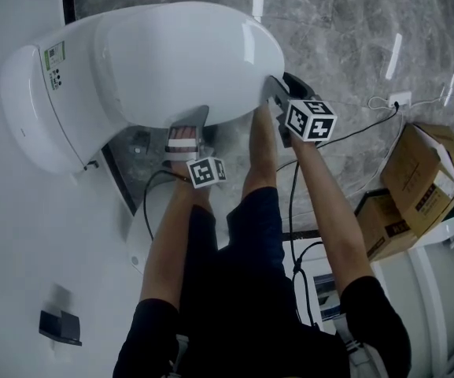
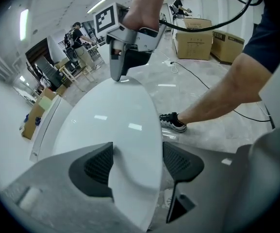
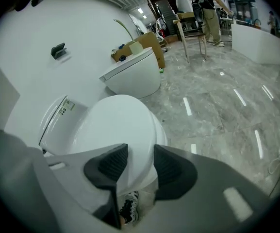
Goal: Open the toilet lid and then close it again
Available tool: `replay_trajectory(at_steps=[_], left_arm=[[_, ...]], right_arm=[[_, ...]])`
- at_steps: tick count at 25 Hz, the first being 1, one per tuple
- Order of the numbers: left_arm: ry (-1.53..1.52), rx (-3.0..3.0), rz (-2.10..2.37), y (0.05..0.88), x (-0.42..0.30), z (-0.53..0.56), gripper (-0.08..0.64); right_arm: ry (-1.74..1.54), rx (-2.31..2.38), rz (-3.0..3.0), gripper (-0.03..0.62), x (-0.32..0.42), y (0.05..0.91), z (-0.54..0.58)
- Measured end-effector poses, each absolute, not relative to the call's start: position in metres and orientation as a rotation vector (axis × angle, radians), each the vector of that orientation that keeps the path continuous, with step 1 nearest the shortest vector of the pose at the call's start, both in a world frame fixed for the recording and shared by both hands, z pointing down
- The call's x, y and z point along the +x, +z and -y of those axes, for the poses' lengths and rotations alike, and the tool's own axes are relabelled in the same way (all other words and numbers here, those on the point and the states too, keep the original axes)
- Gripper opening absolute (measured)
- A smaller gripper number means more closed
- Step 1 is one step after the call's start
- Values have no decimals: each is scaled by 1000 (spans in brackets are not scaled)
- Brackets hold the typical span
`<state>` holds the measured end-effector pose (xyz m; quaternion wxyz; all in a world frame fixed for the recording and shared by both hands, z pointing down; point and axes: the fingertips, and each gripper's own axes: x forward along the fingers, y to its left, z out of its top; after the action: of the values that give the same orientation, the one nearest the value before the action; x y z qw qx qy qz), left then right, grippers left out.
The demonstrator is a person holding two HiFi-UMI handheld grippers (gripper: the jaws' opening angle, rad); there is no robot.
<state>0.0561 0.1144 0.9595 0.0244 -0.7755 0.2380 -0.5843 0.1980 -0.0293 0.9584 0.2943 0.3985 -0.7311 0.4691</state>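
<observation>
Head view looks down on a glossy white oval plastic toilet lid (image 1: 187, 61), lying low over its bowl with the hinge end toward the plain white wall (image 1: 22, 211). My left gripper (image 1: 186, 142) is closed on the lid's side rim nearest me, one pad on each face. My right gripper (image 1: 278, 99) is clamped on the front rim. Polished grey marbled floor (image 1: 352, 38) spreads beyond the toilet's front. Brown cardboard boxes (image 1: 423, 179) and black cables (image 1: 368, 128) lie toward its right side.
</observation>
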Motion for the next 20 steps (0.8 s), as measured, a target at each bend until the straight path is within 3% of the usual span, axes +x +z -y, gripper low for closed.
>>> replay_trajectory(at_steps=[7,20], left_arm=[[-1806,-2435,-767,938,50,-115,321],[-1798,-2533,-843,891,31,-121,297]], right_arm=[[1412,1115,2014,100,202,922,32],[1467,1170,2079,77,185,843,29]])
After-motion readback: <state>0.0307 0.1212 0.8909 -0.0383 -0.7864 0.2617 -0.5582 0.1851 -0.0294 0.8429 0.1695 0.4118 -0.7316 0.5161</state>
